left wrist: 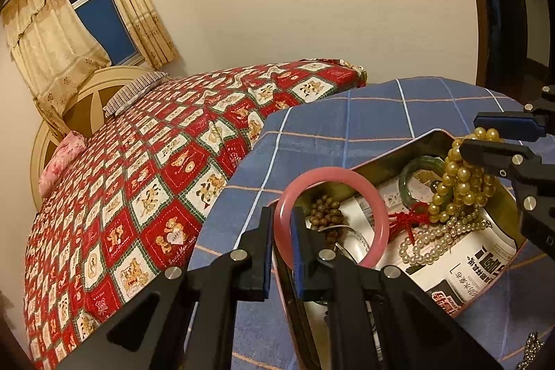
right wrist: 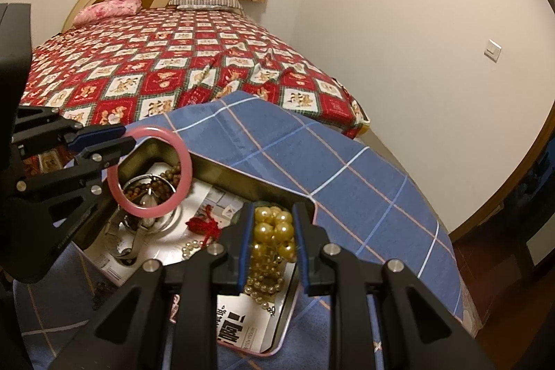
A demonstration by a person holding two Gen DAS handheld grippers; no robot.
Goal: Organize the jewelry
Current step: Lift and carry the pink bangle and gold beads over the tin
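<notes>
Filling the tin (paper-lined): green bangle, brown beads, pearl strands.

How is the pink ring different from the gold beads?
The pink bangle is one smooth, stiff hoop; the gold bead strand is many round beads that dangle loosely. The bangle is pinched by the left gripper; the beads by the right gripper. The bangle is matte pink; the beads shine gold. Both hang above the tin box.

My left gripper is matte black, angular, with blue pads lining its fingers and silver round screws at the joints. My right gripper matches it.
</notes>
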